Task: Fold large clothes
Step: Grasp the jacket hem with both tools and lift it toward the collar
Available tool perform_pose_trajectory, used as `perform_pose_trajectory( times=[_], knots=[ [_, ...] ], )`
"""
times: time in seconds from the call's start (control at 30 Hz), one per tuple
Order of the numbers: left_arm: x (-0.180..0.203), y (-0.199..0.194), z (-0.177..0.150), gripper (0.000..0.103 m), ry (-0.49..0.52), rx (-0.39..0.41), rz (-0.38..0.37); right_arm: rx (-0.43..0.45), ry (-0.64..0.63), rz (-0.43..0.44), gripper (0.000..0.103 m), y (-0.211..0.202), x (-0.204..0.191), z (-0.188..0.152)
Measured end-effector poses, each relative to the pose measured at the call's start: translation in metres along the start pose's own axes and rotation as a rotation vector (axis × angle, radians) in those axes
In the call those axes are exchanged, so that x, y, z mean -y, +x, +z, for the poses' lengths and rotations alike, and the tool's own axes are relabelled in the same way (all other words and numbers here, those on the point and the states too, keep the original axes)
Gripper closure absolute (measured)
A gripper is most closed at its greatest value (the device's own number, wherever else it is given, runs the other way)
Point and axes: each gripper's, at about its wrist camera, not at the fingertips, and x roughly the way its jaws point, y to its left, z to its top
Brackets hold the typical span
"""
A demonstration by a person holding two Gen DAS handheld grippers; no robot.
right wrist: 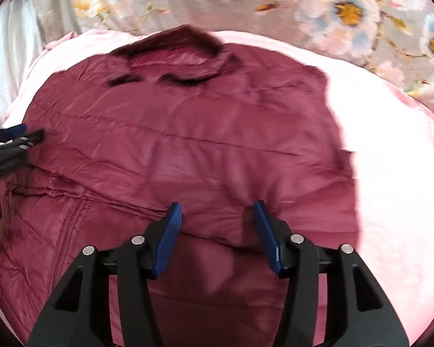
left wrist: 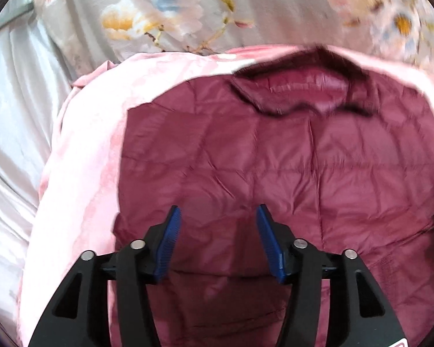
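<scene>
Nearest, both tools stand with jaws apart above one maroon quilted jacket (left wrist: 275, 159), with nothing between the pads: the left gripper (left wrist: 218, 217) over its left part, the right gripper (right wrist: 217, 214) over its right part. The jacket's near hem is cut off behind the black fingers. It lies flat on one pink blanket (left wrist: 81, 173), long axis running away, its collar (left wrist: 301, 92) at the far end, blurred. Beyond the jacket is a floral cover (right wrist: 217, 0).
</scene>
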Motion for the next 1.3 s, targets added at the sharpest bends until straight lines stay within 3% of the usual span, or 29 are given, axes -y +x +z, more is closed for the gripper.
perform_pose_trajectory(
  times=[0.17, 0.33, 0.57, 0.67, 0.7, 0.73, 0.77, 0.83, 0.93, 1.07, 1.3],
  knots=[
    [-0.025, -0.003, 0.049, 0.028, -0.149, -0.011, -0.181, 0.065, 0.171, 0.138, 0.043, -0.004, 0.023, 0.046],
    [-0.025, 0.040, 0.089, 0.028, -0.311, -0.087, -0.349, 0.047, 0.348, 0.309, 0.043, 0.035, 0.032, 0.088],
    [-0.007, 0.103, 0.109, 0.030, -0.429, -0.170, -0.399, -0.020, 0.495, 0.413, 0.047, 0.096, 0.033, 0.117],
    [0.001, 0.119, 0.114, 0.038, -0.427, -0.183, -0.382, -0.043, 0.528, 0.447, 0.055, 0.116, 0.031, 0.121],
    [0.004, 0.123, 0.115, 0.042, -0.411, -0.184, -0.377, -0.050, 0.518, 0.450, 0.063, 0.120, 0.028, 0.123],
    [0.007, 0.125, 0.116, 0.051, -0.392, -0.190, -0.365, -0.056, 0.501, 0.442, 0.073, 0.123, 0.026, 0.124],
    [0.010, 0.127, 0.116, 0.064, -0.367, -0.195, -0.351, -0.063, 0.478, 0.425, 0.078, 0.125, 0.023, 0.124],
    [0.017, 0.129, 0.115, 0.080, -0.299, -0.192, -0.309, -0.060, 0.425, 0.389, 0.086, 0.125, 0.019, 0.123],
    [0.026, 0.125, 0.108, 0.092, -0.212, -0.160, -0.258, -0.037, 0.299, 0.301, 0.090, 0.120, 0.010, 0.116],
    [0.038, 0.120, 0.096, 0.092, -0.116, -0.096, -0.194, -0.013, 0.192, 0.234, 0.091, 0.120, 0.002, 0.104],
    [0.049, 0.118, 0.083, 0.092, -0.070, -0.008, -0.130, 0.033, 0.121, 0.175, 0.092, 0.121, -0.006, 0.096]
  ],
)
